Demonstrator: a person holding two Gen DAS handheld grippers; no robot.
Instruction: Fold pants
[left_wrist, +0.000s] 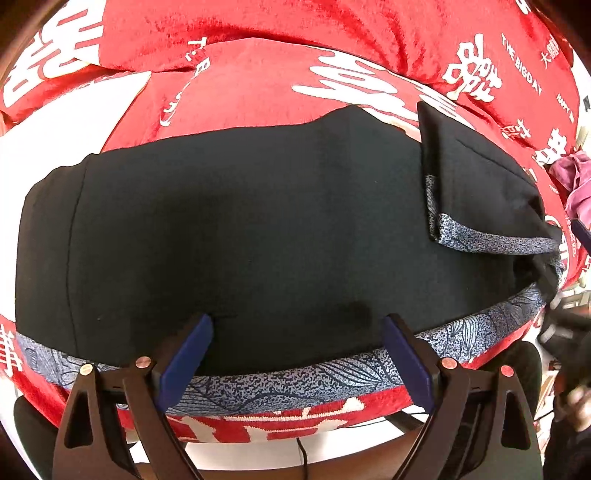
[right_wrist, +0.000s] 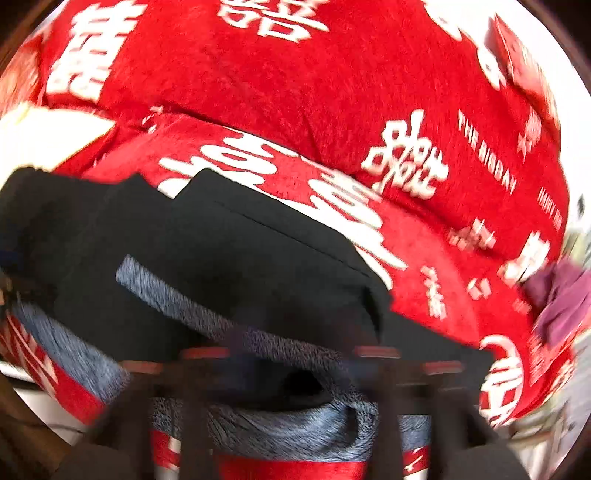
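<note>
Black pants (left_wrist: 258, 229) with a blue-grey patterned side stripe (left_wrist: 295, 380) lie spread across a red blanket (left_wrist: 258, 85) with white characters. At the right end a part of the pants (left_wrist: 476, 177) is folded over. My left gripper (left_wrist: 297, 325) is open, its blue fingers (left_wrist: 188, 354) standing over the near edge of the pants with nothing between them. In the right wrist view the pants (right_wrist: 236, 258) fill the lower left. My right gripper (right_wrist: 291, 362) is badly blurred, low over the striped edge (right_wrist: 207, 314); its state is unclear.
A purple cloth (left_wrist: 576, 181) lies at the right edge of the blanket; it also shows in the right wrist view (right_wrist: 561, 299). A white surface (left_wrist: 22, 155) shows at the left. A black cable (left_wrist: 303, 454) hangs below the near edge.
</note>
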